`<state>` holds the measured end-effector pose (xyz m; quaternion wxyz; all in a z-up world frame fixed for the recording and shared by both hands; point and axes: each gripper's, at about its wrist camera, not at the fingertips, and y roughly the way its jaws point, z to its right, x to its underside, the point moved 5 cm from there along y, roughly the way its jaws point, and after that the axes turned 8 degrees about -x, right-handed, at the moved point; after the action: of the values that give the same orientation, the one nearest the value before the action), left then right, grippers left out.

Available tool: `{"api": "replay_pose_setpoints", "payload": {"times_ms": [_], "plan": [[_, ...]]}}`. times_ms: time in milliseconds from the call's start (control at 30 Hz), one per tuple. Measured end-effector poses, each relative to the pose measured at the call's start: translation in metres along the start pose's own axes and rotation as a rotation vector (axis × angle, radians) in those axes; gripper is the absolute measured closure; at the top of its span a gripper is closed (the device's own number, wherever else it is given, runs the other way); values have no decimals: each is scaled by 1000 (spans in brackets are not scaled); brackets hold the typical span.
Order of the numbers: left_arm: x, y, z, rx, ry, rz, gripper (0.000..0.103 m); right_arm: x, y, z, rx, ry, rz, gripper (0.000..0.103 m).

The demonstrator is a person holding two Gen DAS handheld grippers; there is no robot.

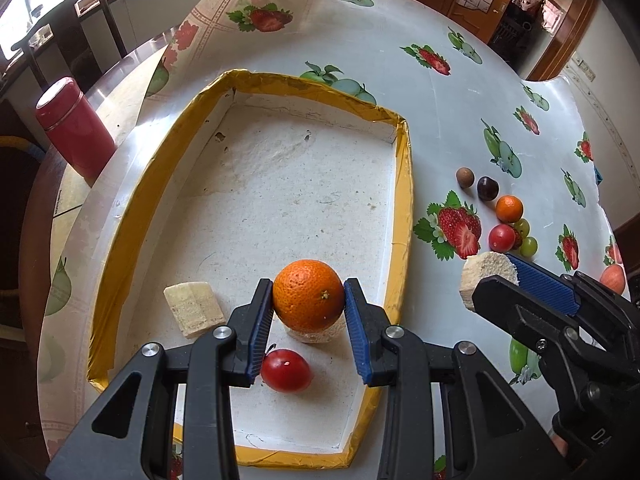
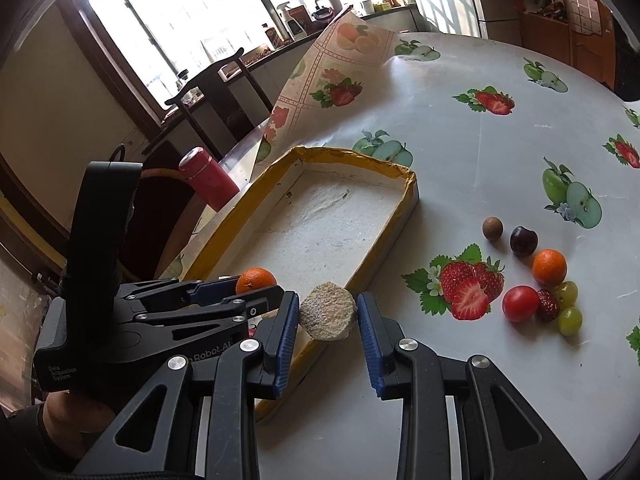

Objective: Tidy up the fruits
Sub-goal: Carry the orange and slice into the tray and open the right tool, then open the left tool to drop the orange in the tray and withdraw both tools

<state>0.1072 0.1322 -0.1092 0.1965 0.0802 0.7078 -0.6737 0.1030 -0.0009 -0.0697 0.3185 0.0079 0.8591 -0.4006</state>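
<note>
My left gripper is shut on a large orange, held just above the floor of a white tray with a yellow rim. Inside the tray lie a banana chunk, a red tomato and a pale piece under the orange. My right gripper is shut on a round banana slice, over the tray's right wall. Loose on the table are a brown longan, a dark cherry, a small orange, a tomato, a red date and green grapes.
A red flask stands left of the tray near the table's edge. The fruit-print tablecloth is folded up behind the tray. Dark chairs and a window sill with bottles lie beyond. A hand grips the left tool's handle.
</note>
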Motion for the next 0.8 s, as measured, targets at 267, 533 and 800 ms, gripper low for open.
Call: {"api": "replay_pose_setpoints", "payload": {"times_ms": [267, 533, 800], "plan": [[1, 6, -16, -17, -16, -9, 70, -4, 17, -6, -19, -8, -21, 72], [-16, 21, -47, -36, -63, -24, 70, -14, 51, -22, -44, -43, -58, 72], [-24, 53, -62, -62, -75, -79, 70, -22, 107, -21, -14, -69, -138, 72]]}}
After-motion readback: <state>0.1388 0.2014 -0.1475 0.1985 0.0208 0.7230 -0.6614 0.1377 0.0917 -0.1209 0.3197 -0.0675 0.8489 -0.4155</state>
